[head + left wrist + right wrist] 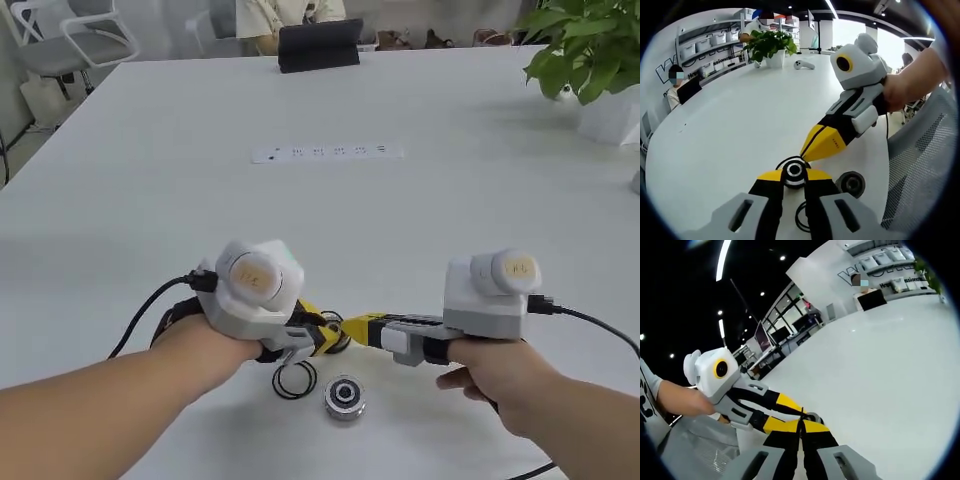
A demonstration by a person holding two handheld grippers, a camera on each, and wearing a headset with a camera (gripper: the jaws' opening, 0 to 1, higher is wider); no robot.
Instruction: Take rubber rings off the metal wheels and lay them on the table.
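The metal wheel (795,170) sits above the near edge of the table (330,230), pinched between the tips of my left gripper (795,176). Its hub faces back at that camera, so its axle runs roughly along the jaws. A black rubber ring (782,164) is around its rim. My right gripper (806,151) comes in from the opposite side with its jaws pressed together, the tip against that ring; I cannot tell whether it nips the rubber. A second wheel (344,394) lies flat on the table, axle up, just beside two loose rings (295,380). The small print on the right gripper's yellow jaw is too small to read.
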